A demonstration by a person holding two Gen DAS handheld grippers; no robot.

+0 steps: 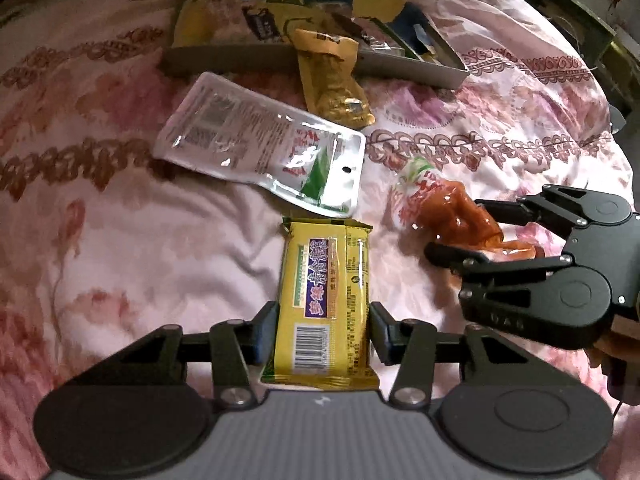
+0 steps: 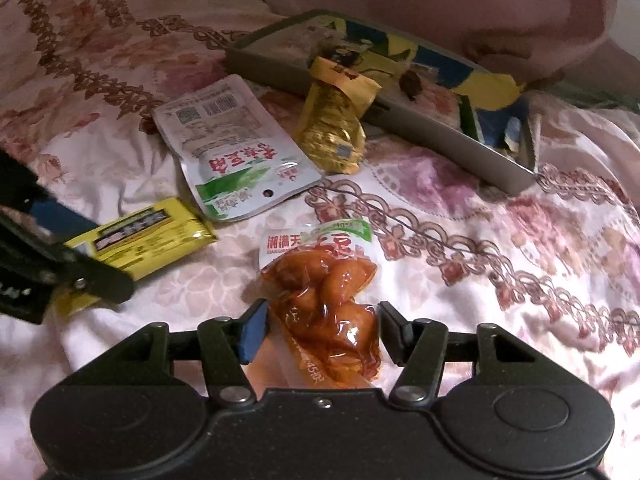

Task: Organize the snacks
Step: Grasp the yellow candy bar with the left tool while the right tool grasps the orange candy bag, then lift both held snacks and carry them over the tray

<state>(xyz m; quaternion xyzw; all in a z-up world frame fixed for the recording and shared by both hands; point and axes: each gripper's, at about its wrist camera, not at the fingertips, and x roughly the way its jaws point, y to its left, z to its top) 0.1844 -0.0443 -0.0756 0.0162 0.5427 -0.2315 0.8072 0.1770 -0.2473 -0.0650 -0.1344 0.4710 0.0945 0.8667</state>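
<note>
Plainly, both claws have a load, and each load has its own weak point. On the left, the left claw (image 1: 324, 330) is clamped across the lower part of the yellow snack bar (image 1: 326, 300), whose top end lies toward the silver pouch (image 1: 260, 140). The grip sits near one end of the wrapper, so I judge the slick foil could slip or swing as it travels, and its free end could catch the pouch and drag it along the bedspread (image 1: 120, 240). On the right, the right claw (image 2: 320, 330) is pressed on the vacuum-packed orange-brown snack (image 2: 324, 300), which rests on the bedspread near the middle of the scattered items. That pack is soft and lumpy; too hard a squeeze could burst the film, and too light a one could let it slide out. The two claws also work close together, so they could knock each other on the way to the grey tray (image 1: 400, 66), which already looks crowded, and the gold packet (image 1: 332, 76) leaning over its front wall could be pushed off.

Counted, left to right: one silver pouch, one yellow bar, one gold packet, one tray, one orange-brown pack, two claws.
</note>
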